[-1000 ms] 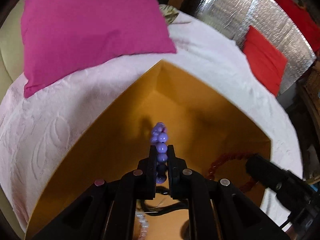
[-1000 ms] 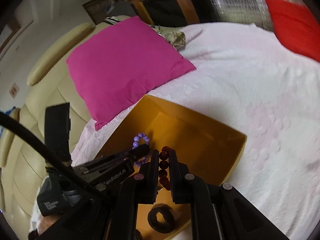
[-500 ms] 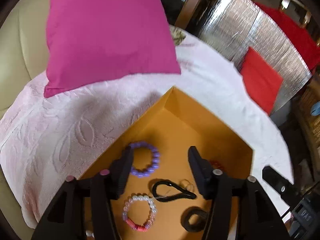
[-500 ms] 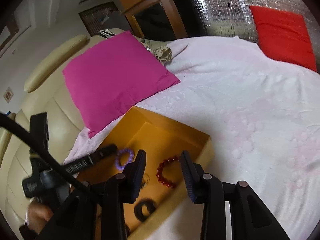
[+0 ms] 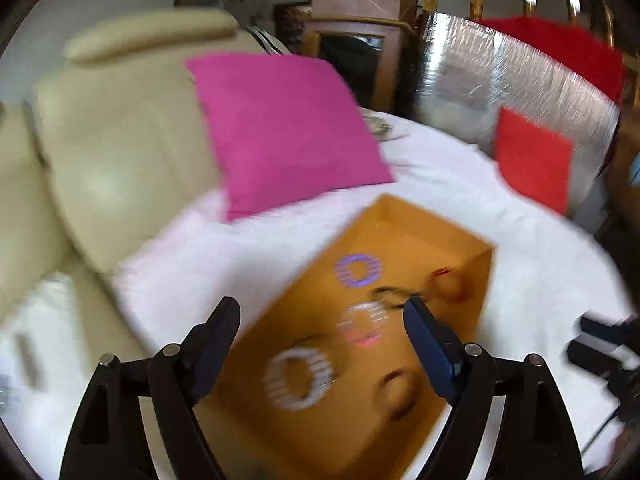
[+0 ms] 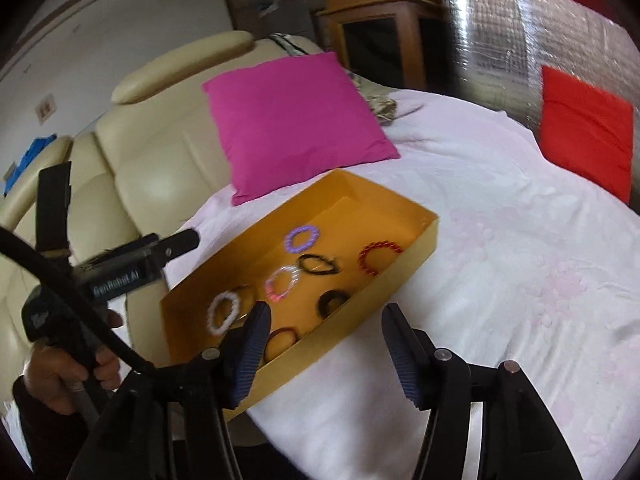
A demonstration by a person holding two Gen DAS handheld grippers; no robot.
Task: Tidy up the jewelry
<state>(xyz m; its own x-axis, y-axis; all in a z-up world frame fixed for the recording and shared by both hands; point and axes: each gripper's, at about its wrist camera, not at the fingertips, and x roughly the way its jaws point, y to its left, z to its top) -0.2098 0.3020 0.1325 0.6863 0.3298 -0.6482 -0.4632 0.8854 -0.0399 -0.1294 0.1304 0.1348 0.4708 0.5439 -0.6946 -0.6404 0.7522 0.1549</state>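
Presently both two-finger grippers hang above the bed with nothing between their fingers: the left gripper (image 5: pixel 320 320) has its jaws spread wide, and the right gripper (image 6: pixel 326 320) is likewise wide, its blue ribbed pads (image 6: pixel 402 356) bare. All the jewelry in view sits inside the shallow mustard-yellow cardboard box (image 6: pixel 424 236) resting on the pale pink textured bedspread (image 6: pixel 520 280), just in front of the magenta square cushion (image 6: pixel 296 120). Contents, right wrist view: a purple beaded bracelet (image 6: pixel 302 239) toward the far end, a red beaded bracelet (image 6: pixel 378 256) near the right wall, a black cord loop (image 6: pixel 320 265) between them, a clear-and-pink beaded bracelet (image 6: pixel 282 285) mid-box, a white pearl-like bracelet (image 6: pixel 224 312) toward the near end, a black fabric hair tie (image 6: pixel 332 304), and a dark ring partly hidden behind the right gripper's left finger. No stray pieces are visible on the bedspread, so the sorting looks near finished or done. The left wrist view is heavily motion-blurred; detail there is unreliable. Risks from here, as I judge them: the box sits on soft bedding, so a low finger catching its thin wall could tip or slide it; bracelets lie close together, so another grab may snag the black cord loop along with a neighbour; round beads may slip from the pads.
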